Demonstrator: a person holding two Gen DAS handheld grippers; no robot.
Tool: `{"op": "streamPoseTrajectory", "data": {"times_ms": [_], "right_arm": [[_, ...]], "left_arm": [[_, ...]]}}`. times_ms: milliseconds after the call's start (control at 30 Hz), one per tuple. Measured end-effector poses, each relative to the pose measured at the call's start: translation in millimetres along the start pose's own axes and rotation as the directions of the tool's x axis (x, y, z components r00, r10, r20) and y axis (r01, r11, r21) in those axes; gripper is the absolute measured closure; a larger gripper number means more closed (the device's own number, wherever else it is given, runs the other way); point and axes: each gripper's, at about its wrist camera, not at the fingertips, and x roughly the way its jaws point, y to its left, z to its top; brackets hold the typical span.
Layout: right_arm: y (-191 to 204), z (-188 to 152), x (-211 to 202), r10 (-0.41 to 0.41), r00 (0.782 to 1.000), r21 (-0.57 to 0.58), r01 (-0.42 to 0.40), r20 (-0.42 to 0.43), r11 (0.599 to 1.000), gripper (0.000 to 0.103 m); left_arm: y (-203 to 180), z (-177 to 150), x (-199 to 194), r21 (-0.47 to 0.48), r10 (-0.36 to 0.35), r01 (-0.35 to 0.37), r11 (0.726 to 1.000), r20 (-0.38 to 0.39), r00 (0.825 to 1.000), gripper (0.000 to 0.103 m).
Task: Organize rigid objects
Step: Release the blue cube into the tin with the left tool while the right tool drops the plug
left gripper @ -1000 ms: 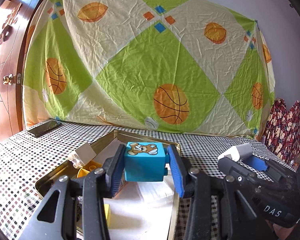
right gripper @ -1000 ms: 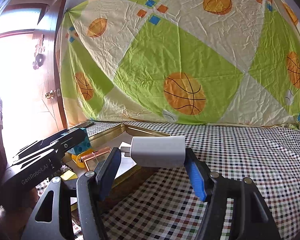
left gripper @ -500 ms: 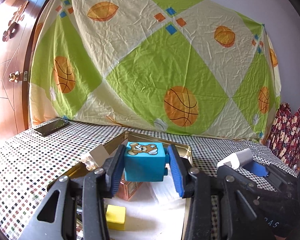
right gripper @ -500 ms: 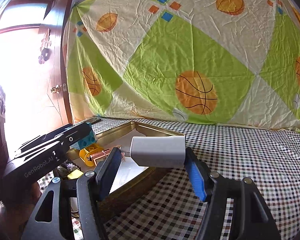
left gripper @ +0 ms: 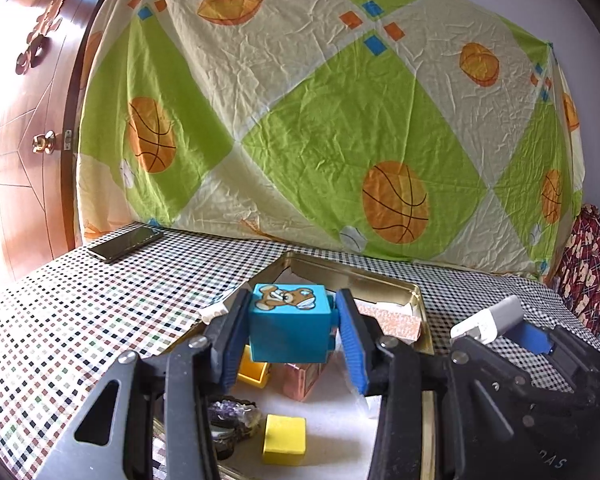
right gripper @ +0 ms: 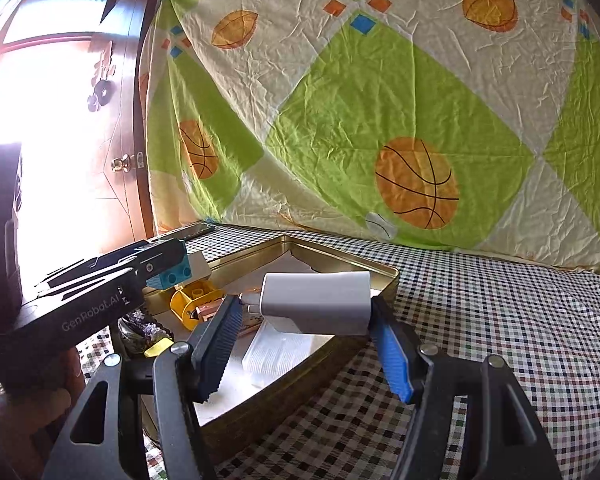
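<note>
- Left claw (left gripper: 292,330), clenched on the blue block (left gripper: 288,328), has lifted higher above the tin tray (left gripper: 380,280), lower centre.
- Right claw (right gripper: 306,320) stays clamped on the white charger (right gripper: 316,304); placement is pending.

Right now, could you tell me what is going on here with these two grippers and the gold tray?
A person is sorting small items with two handheld grippers. The left gripper holds a blue toy block with a bear picture above the gold tray. The right gripper holds a white charger over the tray's edge. A yellow cube, a pink box and a clear plastic piece lie in the tray.
</note>
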Motion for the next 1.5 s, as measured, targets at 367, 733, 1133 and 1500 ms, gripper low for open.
{"op": "streamPoseTrajectory", "data": {"times_ms": [367, 733, 1133, 1500], "right_arm": [[11, 12, 26, 0.0, 0.999, -0.025, -0.002, -0.054, 1.0, 0.037], [3, 21, 75, 0.056, 0.982, 0.054, -0.047, -0.183, 0.997, 0.037], [4, 14, 80, 0.097, 0.981, 0.078, -0.085, -0.167, 0.993, 0.031], [-3, 15, 54, 0.056, 0.995, 0.092, -0.048, -0.078, 0.995, 0.027]], "left_arm": [[9, 0, 22, 0.04, 0.031, -0.028, 0.999, -0.069, 0.997, 0.061], [19, 0, 50, 0.042, 0.026, -0.019, 0.999, -0.184, 0.983, 0.061], [17, -5, 54, 0.067, 0.022, -0.008, 0.998, -0.207, 0.978, 0.057], [21, -5, 40, 0.066, 0.058, -0.048, 0.997, -0.163, 0.985, 0.01]]}}
